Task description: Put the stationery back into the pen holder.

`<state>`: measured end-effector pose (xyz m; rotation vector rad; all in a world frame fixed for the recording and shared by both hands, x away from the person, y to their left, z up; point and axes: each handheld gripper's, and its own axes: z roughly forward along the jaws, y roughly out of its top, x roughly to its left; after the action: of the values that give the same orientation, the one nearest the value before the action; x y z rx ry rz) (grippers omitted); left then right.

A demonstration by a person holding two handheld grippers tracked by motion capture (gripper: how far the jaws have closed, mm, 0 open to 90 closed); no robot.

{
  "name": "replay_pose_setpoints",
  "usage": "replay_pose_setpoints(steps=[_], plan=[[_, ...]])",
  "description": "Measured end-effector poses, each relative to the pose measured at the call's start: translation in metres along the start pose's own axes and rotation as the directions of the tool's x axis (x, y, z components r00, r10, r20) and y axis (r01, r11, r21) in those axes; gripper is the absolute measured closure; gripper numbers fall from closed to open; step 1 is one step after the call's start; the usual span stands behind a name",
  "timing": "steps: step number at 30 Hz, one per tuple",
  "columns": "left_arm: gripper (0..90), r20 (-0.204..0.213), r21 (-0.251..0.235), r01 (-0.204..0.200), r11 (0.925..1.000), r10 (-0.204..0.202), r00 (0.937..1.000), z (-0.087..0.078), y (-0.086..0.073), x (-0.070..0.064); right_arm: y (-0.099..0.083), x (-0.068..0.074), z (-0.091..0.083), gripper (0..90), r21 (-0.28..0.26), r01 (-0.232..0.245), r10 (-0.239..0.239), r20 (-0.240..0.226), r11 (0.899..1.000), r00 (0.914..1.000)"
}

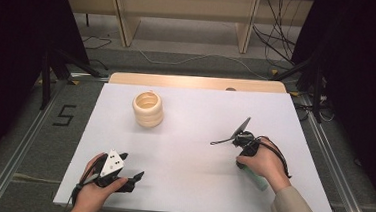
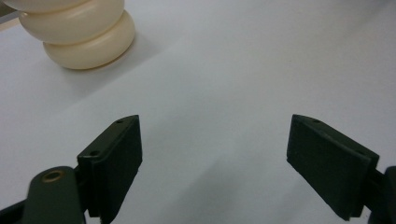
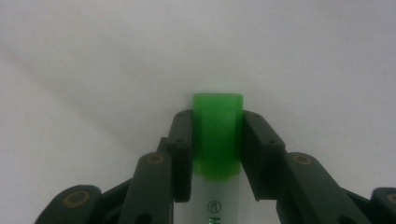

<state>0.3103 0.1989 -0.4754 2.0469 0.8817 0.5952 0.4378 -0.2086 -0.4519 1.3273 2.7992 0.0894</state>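
A cream holder [image 1: 148, 109] made of stacked rings stands upright on the white table [image 1: 195, 116], towards the far left. In the left gripper view the holder [image 2: 79, 32] is at the top left, well ahead of the jaws. My left gripper [image 1: 132, 165] rests near the front left edge. It [image 2: 215, 154] is open, with bare table between its jaws. On the right, a hand holds my right gripper [image 1: 252, 173], which [image 3: 218, 122] is shut on a green-capped marker [image 3: 217, 135]. The marker [image 1: 258, 182] sticks out below the hand.
Bare white tabletop lies between the two grippers and around the holder. A wooden strip [image 1: 197, 82] runs along the table's far edge. Cables [image 1: 194, 60] lie on the floor beyond, under a wooden shelf unit [image 1: 182, 15].
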Motion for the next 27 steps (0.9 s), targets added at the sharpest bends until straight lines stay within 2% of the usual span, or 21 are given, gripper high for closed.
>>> replay_pose_setpoints(steps=[15, 27], plan=[[18.2, 0.000, 0.001, -0.001, 1.0000, 0.001, 1.0000, 0.000, 0.000, 0.000, -0.002, -0.001, -0.004, 67.2, -0.018, -0.001, 0.001, -0.021, 1.000, 0.9998], [18.2, -0.001, -0.001, -0.004, 1.0000, 0.004, 1.0000, 0.000, 0.000, 0.000, -0.006, -0.003, -0.018, 67.3, -0.100, -0.012, 0.008, -0.039, 0.995, 0.9992]])
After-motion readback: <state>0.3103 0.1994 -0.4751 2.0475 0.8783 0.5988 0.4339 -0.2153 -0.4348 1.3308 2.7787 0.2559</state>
